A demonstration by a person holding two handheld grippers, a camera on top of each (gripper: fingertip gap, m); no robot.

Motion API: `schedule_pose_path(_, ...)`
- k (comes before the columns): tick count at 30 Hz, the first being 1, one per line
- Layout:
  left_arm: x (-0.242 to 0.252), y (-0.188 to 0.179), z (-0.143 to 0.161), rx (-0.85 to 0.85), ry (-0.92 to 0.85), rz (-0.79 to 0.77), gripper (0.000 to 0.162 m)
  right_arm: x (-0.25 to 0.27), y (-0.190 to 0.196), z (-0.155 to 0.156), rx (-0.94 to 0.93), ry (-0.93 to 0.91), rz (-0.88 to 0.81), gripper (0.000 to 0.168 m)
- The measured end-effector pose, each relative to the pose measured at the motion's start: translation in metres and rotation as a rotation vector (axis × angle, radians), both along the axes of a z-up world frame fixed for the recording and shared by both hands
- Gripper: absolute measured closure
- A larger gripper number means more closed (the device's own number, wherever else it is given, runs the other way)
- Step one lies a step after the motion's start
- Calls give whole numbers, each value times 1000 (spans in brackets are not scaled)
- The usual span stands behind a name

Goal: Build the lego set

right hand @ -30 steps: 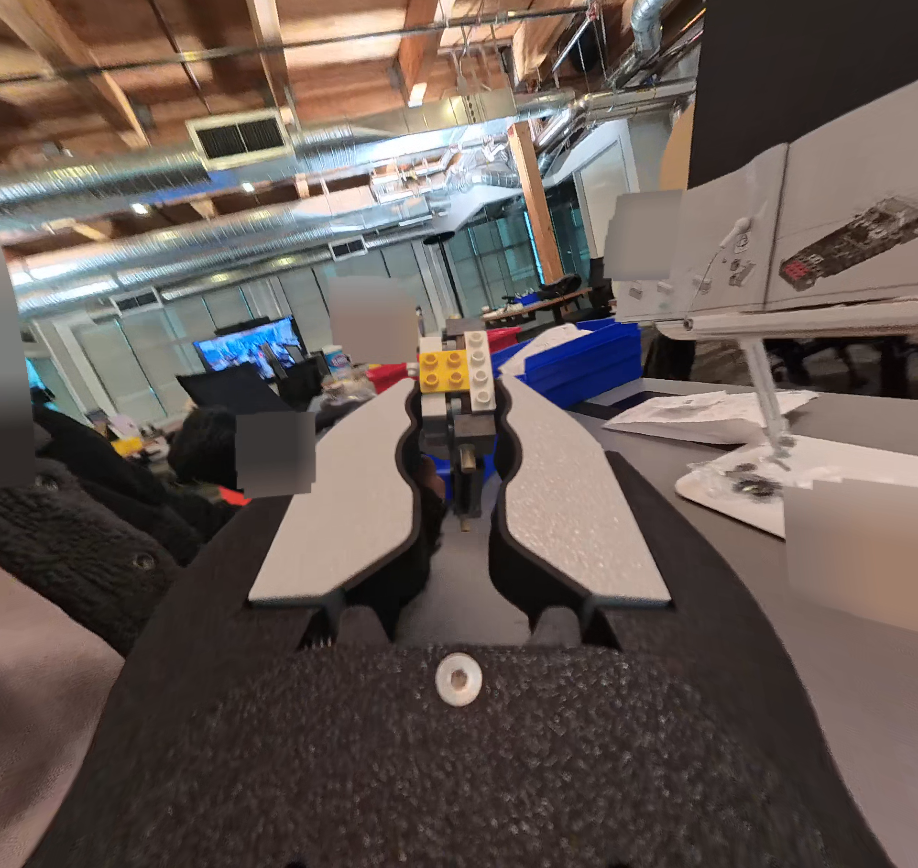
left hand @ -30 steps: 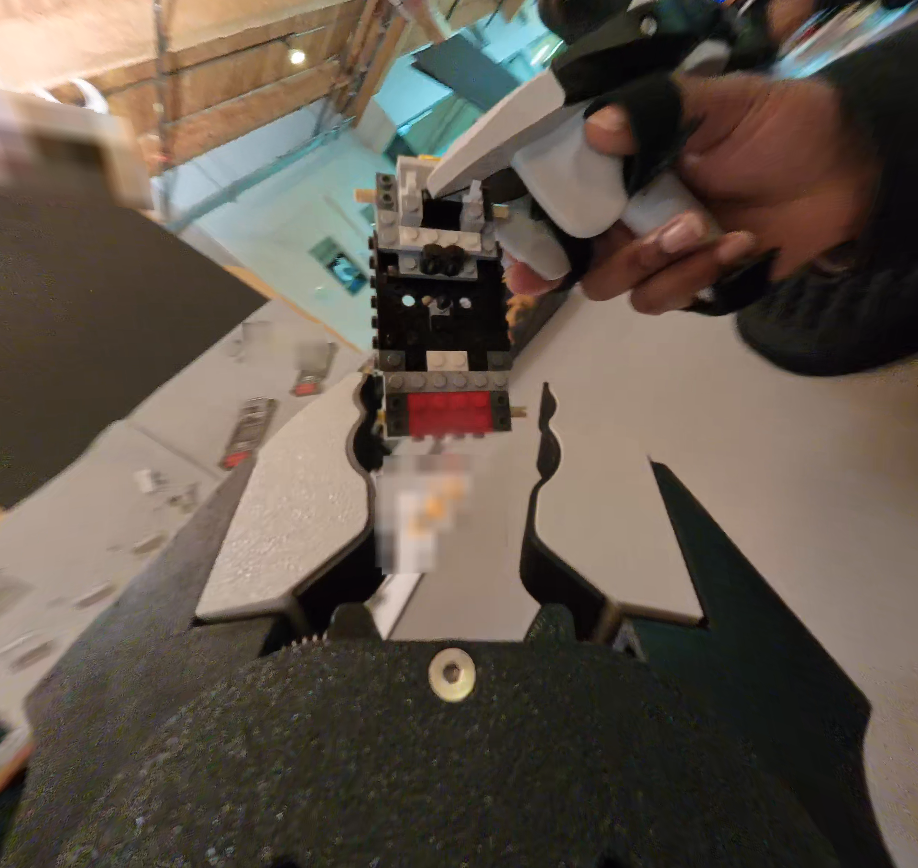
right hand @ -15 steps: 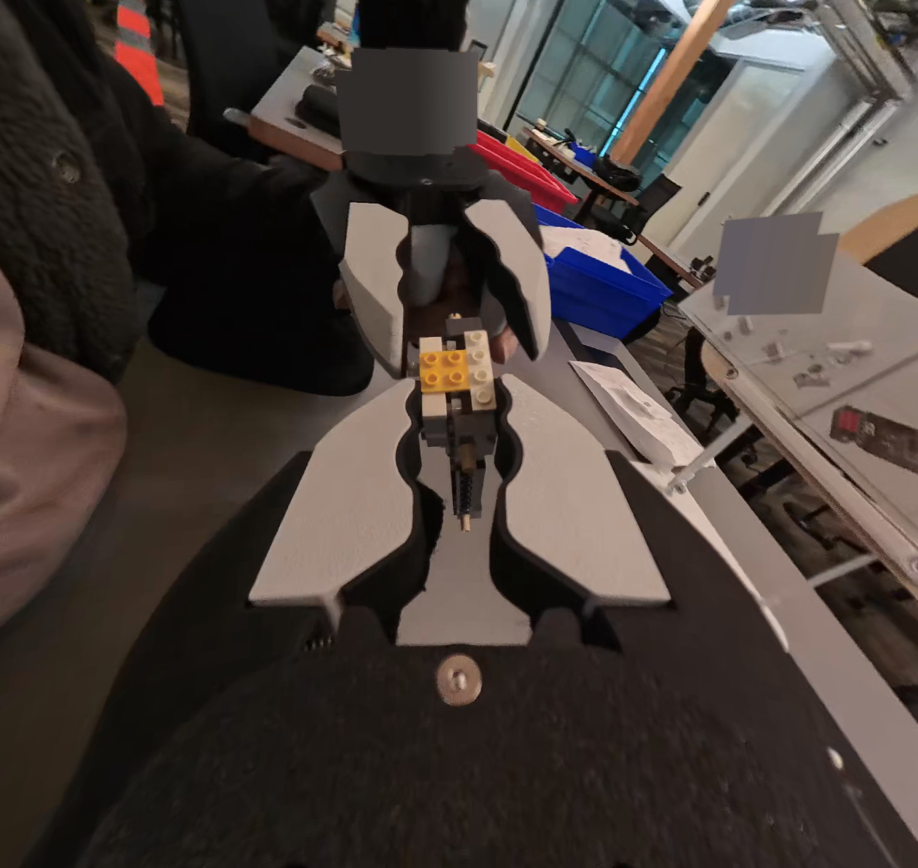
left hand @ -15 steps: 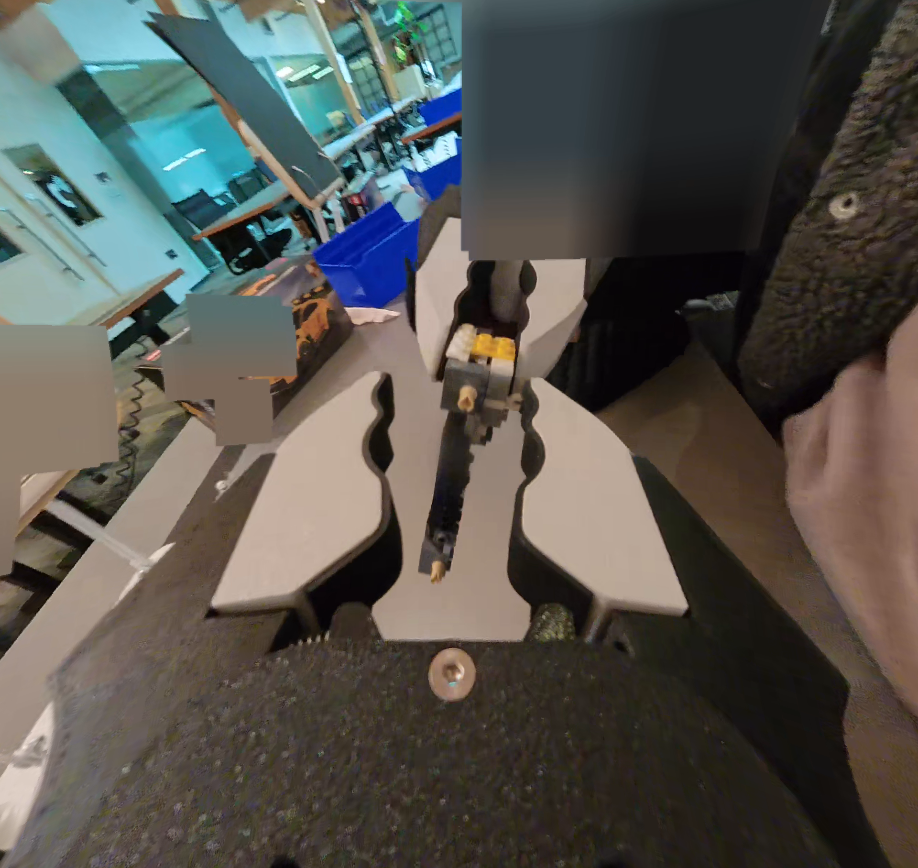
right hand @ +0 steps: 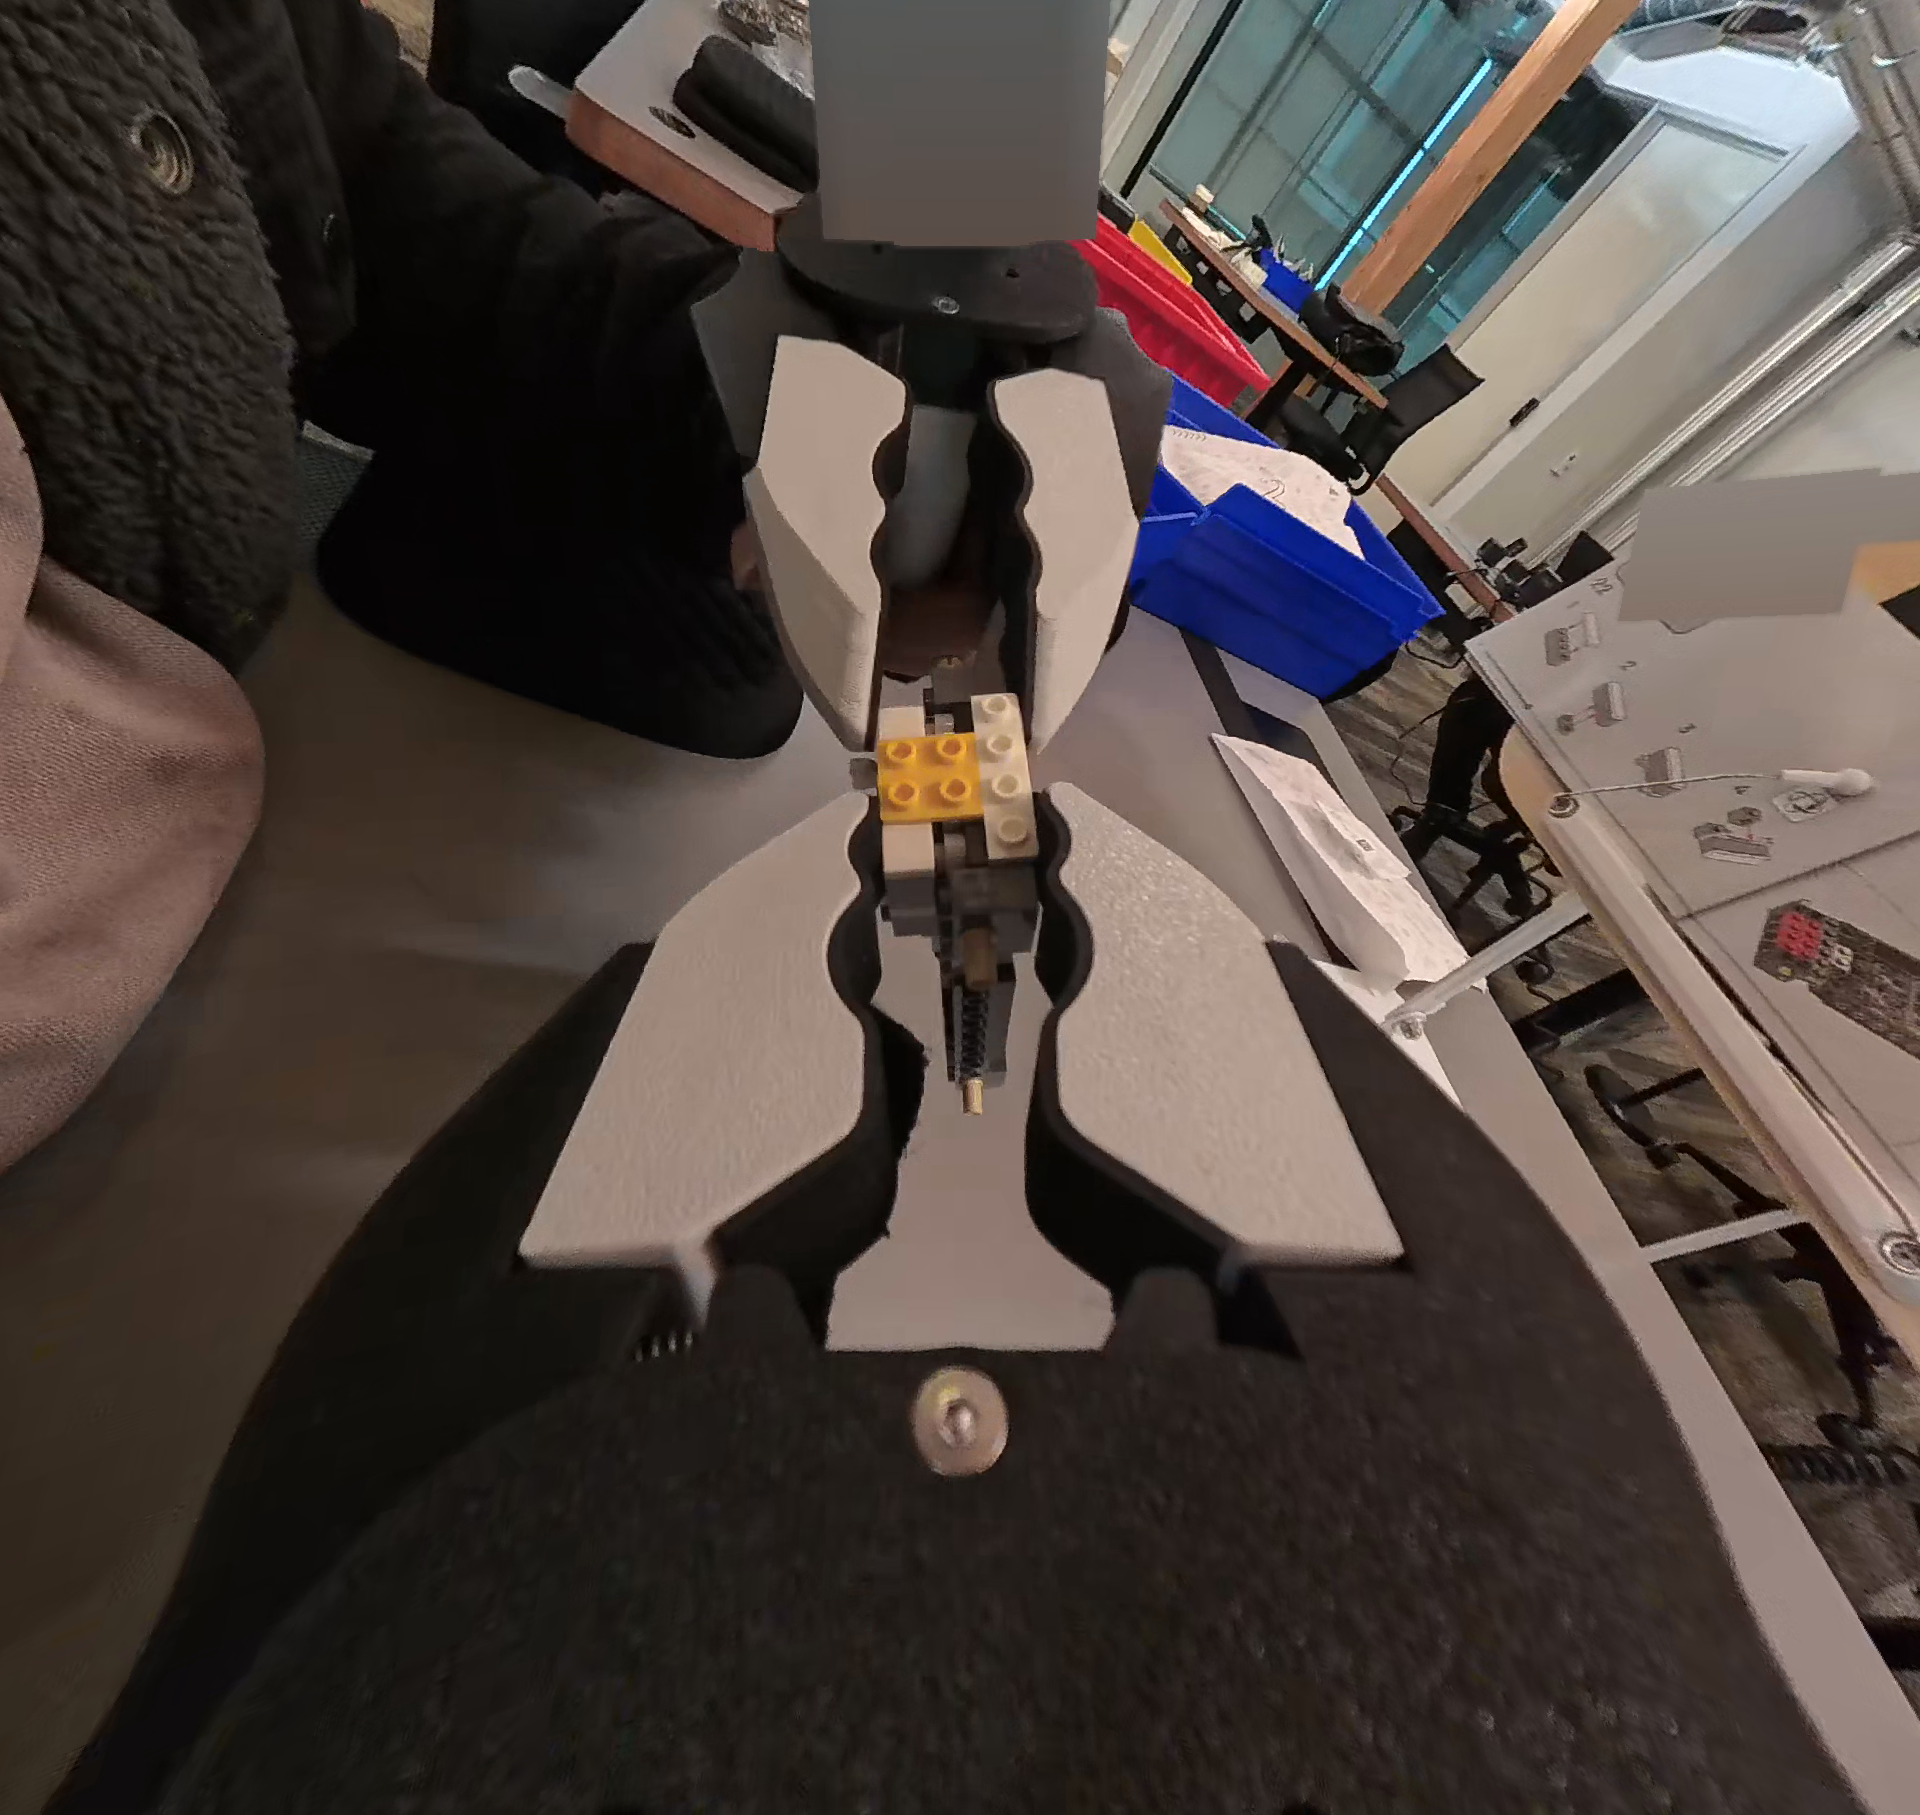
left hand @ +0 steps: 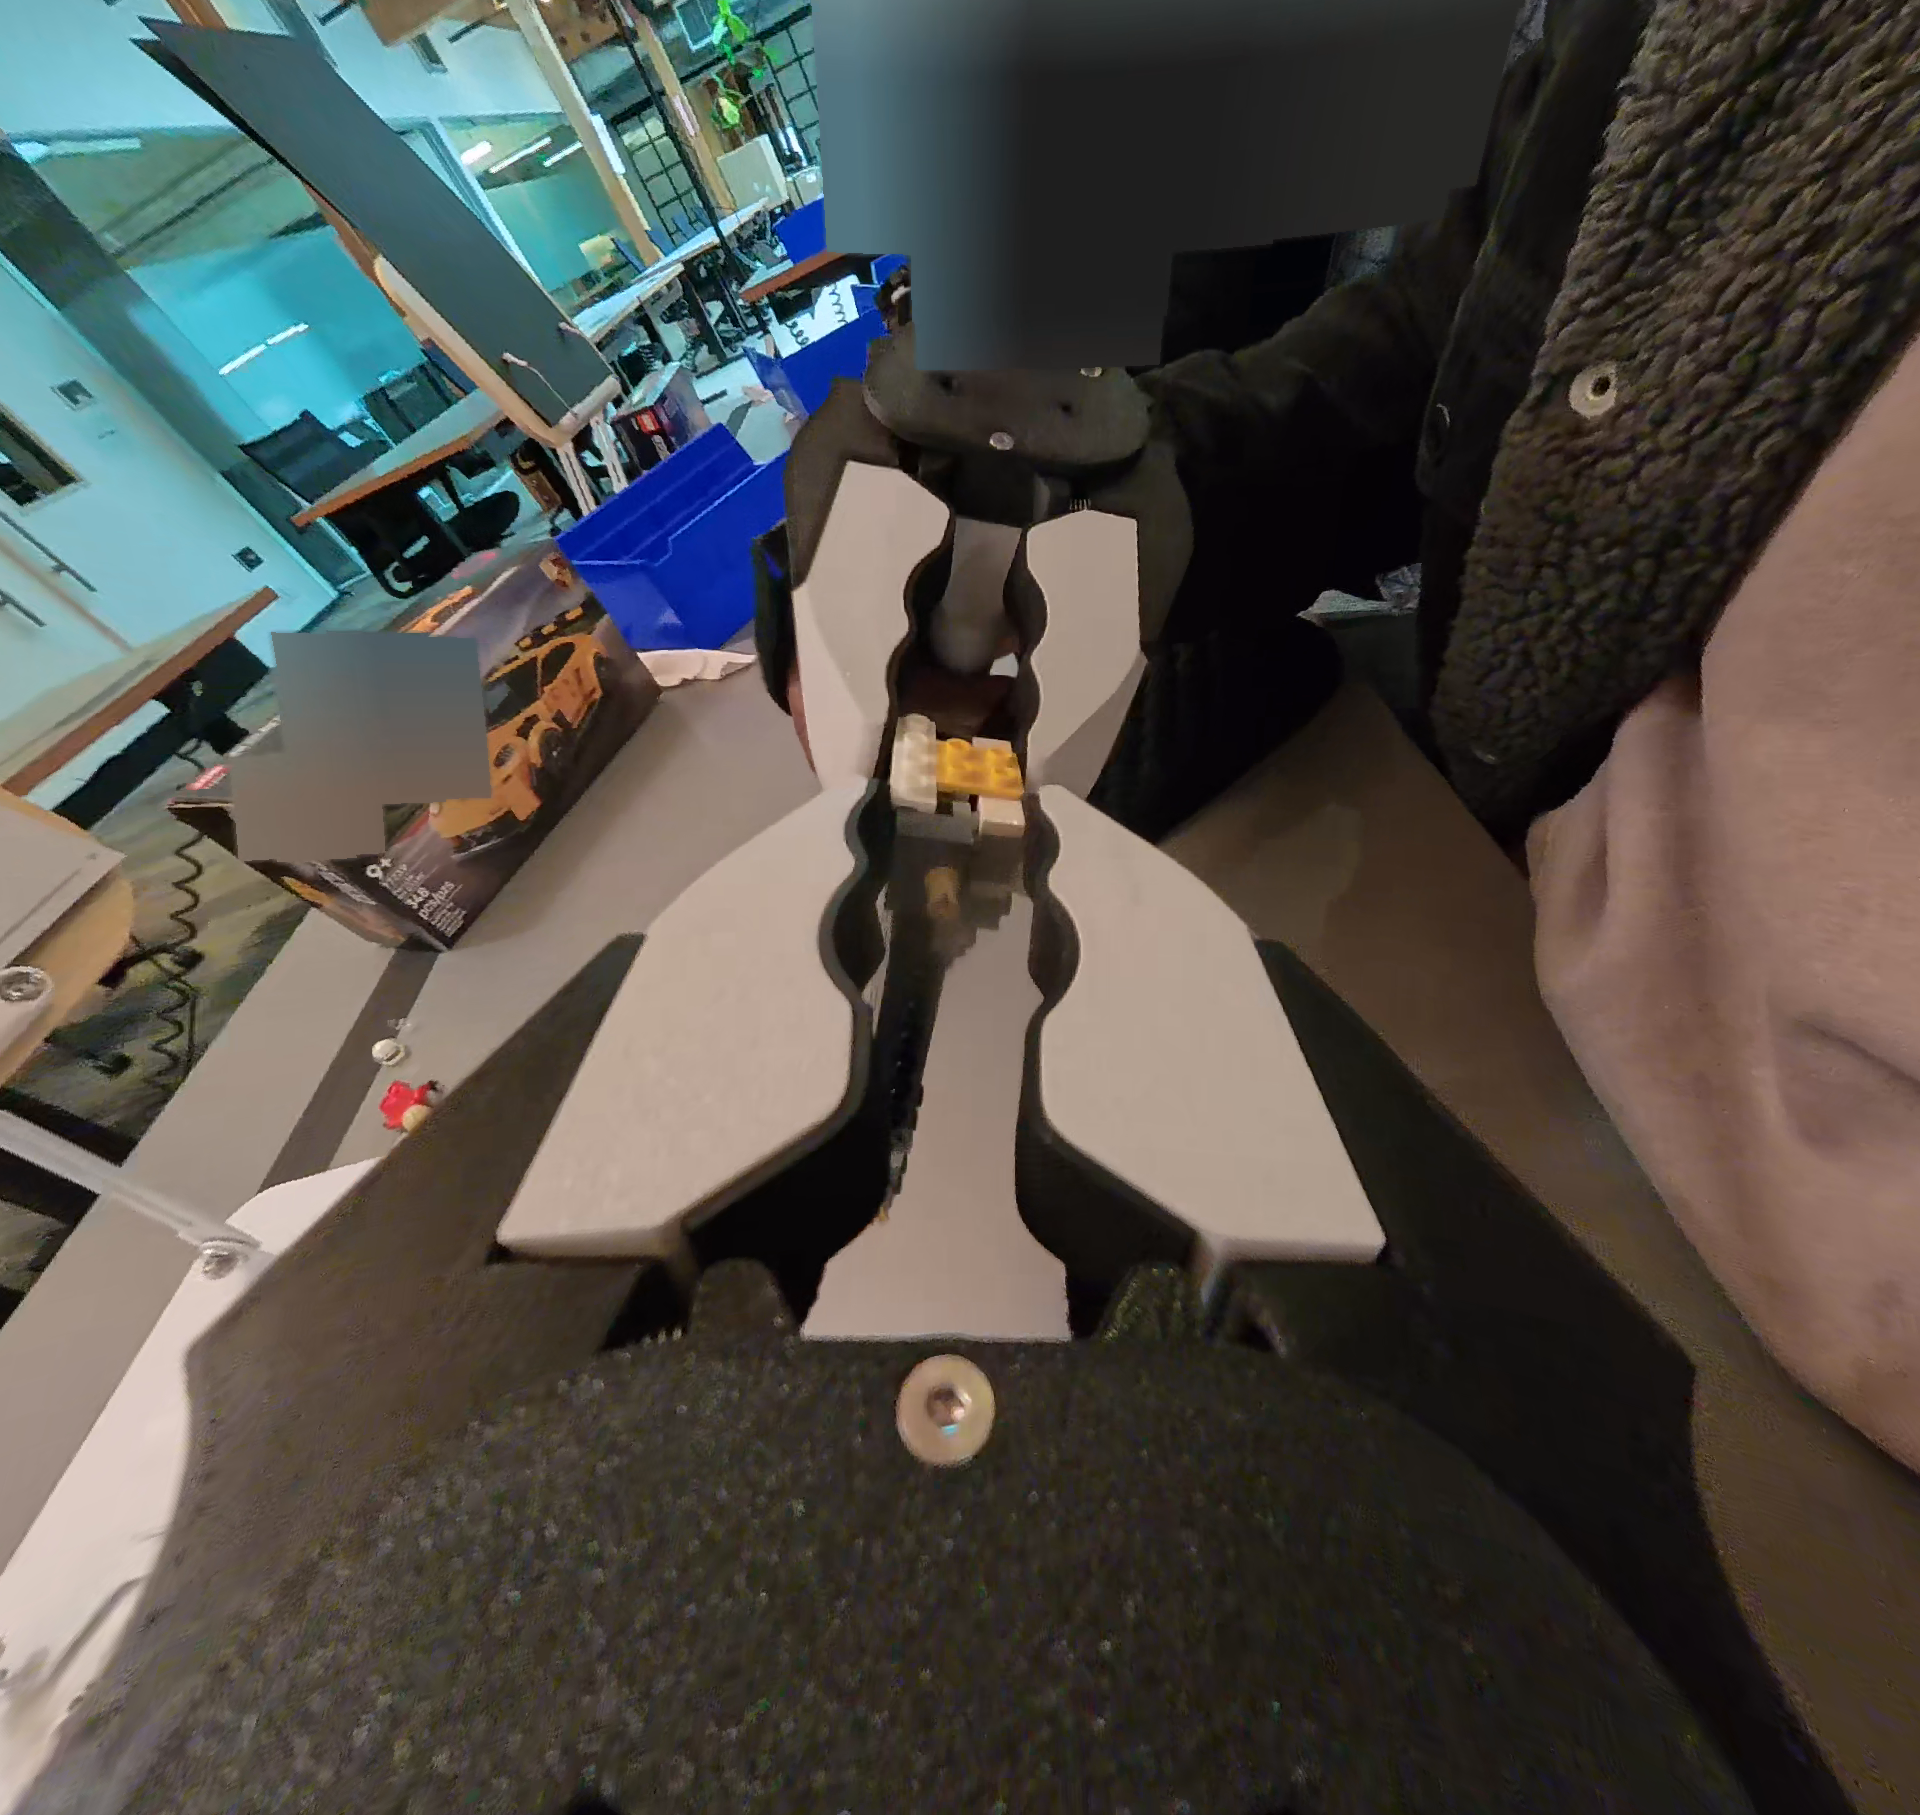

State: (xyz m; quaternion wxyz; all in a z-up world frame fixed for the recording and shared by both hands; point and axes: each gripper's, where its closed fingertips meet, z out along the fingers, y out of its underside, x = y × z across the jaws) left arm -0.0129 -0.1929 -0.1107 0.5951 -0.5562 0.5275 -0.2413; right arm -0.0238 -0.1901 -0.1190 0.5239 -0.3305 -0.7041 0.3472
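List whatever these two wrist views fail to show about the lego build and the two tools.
- Lego build: in both views the fingers wall in its sides and the dark lower part is seen edge-on, so its shape is unclear.
- Left tool: in the left wrist view the build is blurred and contact with the pads cannot be confirmed.
- Right tool: its pads flank the grey block; the touching faces are hidden.
- Both handles: covered by grey patches.

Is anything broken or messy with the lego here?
Nothing looks broken. Both grippers meet tip to tip around the lego model, held above the grey table. Only a small red piece lies loose on the table, away from the build.
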Motion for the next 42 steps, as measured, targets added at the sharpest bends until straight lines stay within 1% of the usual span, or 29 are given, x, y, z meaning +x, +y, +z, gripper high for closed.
schedule_pose_path(4,0,-1,-3,66,56,24,137,1,-5,1,37,26,9,142)
schedule_pose_path(8,2,-6,-2,144,114,37,137,3,-13,5,128,88,17,143)
schedule_pose_path(14,6,-17,4,261,168,35,135,6,-24,9,166,144,40,142)
schedule_pose_path(21,6,-25,3,268,181,5,131,8,-33,8,147,153,76,142)
schedule_pose_path(24,6,-26,0,263,189,-1,137,7,-34,7,149,148,76,142)
schedule_pose_path(33,5,-28,-4,245,165,16,138,8,-36,4,171,130,80,142)
schedule_pose_path(37,5,-28,-7,193,127,23,138,7,-34,0,140,111,67,142)
schedule_pose_path(40,3,-27,-7,130,58,18,138,8,-31,1,103,96,54,141)
schedule_pose_path(42,0,-25,-7,106,32,24,138,12,-29,1,74,75,58,138)
